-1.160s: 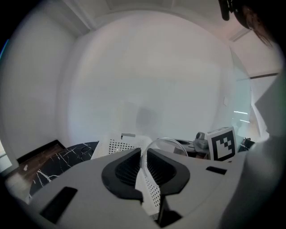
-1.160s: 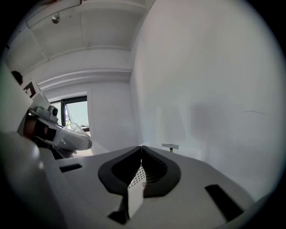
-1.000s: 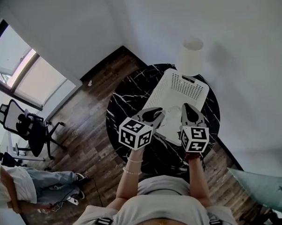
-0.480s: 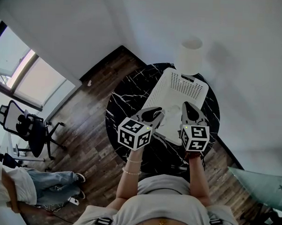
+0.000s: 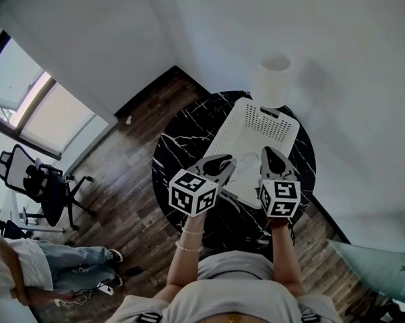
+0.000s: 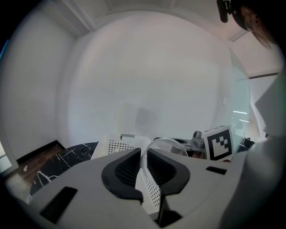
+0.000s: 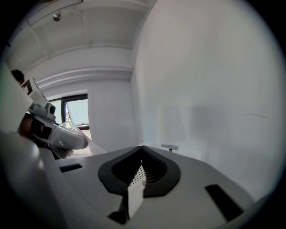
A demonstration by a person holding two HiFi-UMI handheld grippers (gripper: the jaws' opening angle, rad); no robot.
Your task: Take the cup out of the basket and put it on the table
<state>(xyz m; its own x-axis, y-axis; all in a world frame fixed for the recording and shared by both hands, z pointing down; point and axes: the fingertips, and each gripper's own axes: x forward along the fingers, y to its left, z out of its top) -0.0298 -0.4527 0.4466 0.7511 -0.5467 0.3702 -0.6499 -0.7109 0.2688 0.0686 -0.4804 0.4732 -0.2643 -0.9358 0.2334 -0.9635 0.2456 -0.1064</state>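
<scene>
The task looks roughly half done. The left gripper (image 6: pixel 143 155) has its jaws clenched on the rim of the clear cup (image 6: pixel 169 142), which sits tilted at the near end of the white basket (image 5: pixel 258 123) and seems lifted, not set down. The right gripper (image 7: pixel 142 154) pinches the basket's perforated wall, apparently steadying it. What remains is carrying the cup across to the dark marbled surface (image 5: pixel 180 140) and releasing it.
</scene>
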